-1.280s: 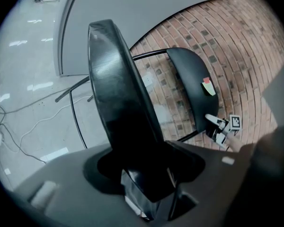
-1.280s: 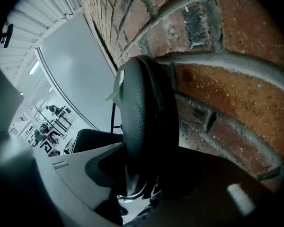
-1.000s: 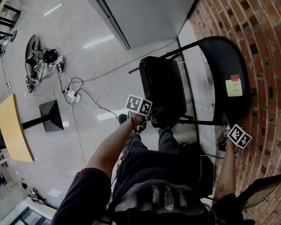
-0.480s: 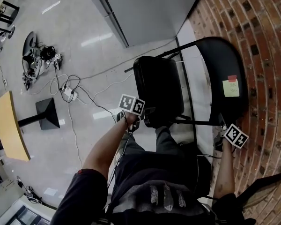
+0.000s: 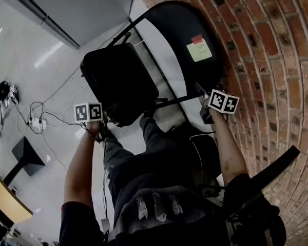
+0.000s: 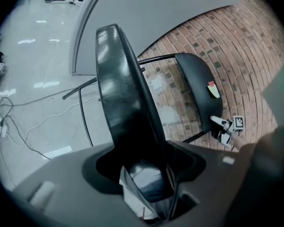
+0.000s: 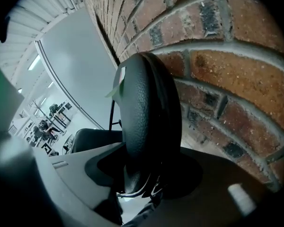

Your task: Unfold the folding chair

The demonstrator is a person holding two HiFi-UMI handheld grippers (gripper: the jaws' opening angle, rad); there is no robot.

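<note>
**brickdust:** What was hard to make out in that chair shot?

**foldy_k:** Quite a bit tbh. The folding chair (image 5: 124, 88) stood on the floor (image 5: 41, 60) right against the brick wall (image 5: 277, 60), straight ahead of the person (image 5: 159, 199). Its lower frame and feet were hidden behind their body in the head view. The jaws were tucked behind the marker cubes there too, so I had to go by the tool views. The writing on the sticky note (image 5: 199, 51) was too small to read. A desk (image 5: 5, 201) was cut off at the bottom left corner, with only a yellow edge showing.

**brickdust:** And the tools?

**foldy_k:** The left tool (image 6: 146, 178) was clenched on the near edge of the seat (image 6: 123, 103), which ran edge-on straight up from its jaws. The right tool (image 7: 139, 174) was clamped on the rim of the backrest (image 7: 146, 103), with brick just beside it. The seat stood apart from the backrest, with a frame tube between them.

**brickdust:** Counts?

**foldy_k:** 1 chair, 2 tools, 2 marker cubes, and 1 sticky note with a red tab on the backrest. The cables (image 5: 37, 122) on the floor were a tangle, so I couldn't count them.
</note>
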